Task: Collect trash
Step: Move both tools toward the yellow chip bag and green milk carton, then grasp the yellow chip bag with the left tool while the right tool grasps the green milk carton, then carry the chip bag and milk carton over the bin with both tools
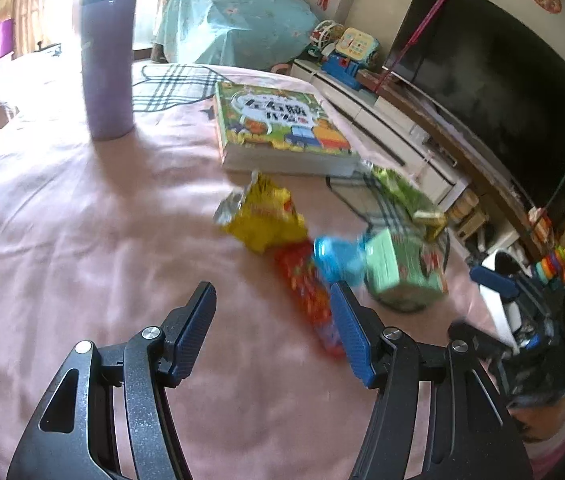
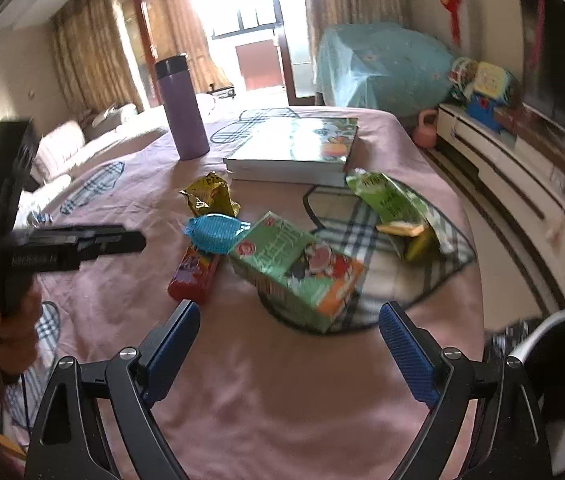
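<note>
Trash lies on the pink tablecloth: a yellow crumpled wrapper, a blue mesh piece, a red candy wrapper, a green carton and a green snack bag. My left gripper is open and empty just short of the red wrapper. My right gripper is open and empty, just in front of the green carton. The left gripper's body also shows in the right wrist view.
A purple thermos stands at the back. A thick picture book lies behind the trash. A white TV cabinet and black TV are past the table's right edge. A white-rimmed bin stands low right.
</note>
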Action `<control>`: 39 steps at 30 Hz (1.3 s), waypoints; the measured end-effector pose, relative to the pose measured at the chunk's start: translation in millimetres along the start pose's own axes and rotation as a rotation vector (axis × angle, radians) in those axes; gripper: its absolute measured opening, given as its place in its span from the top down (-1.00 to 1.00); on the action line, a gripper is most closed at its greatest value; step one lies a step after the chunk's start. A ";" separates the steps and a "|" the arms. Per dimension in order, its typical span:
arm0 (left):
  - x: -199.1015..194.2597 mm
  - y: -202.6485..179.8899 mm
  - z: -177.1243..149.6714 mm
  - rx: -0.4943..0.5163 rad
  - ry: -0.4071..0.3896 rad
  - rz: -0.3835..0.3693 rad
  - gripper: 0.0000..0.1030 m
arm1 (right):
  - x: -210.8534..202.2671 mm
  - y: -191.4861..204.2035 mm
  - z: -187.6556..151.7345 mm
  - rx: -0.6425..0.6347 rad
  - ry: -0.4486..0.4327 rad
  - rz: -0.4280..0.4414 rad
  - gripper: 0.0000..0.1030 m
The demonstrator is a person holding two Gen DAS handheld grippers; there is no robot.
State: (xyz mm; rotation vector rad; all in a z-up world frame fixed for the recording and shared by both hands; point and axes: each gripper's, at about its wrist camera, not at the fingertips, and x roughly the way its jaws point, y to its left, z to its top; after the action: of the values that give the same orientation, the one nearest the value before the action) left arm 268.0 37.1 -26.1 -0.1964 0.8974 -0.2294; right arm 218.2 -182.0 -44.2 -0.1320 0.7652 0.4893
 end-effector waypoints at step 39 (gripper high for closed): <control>-41.7 -58.6 -61.3 0.066 -0.035 -0.100 0.17 | -54.3 -10.6 -49.1 0.230 -0.055 0.000 -0.12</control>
State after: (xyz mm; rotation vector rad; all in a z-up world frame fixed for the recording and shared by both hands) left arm 187.7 -11.8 -16.8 -0.1835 0.8446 -0.3475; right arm 158.7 -225.9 -42.6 0.0949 0.7617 0.4001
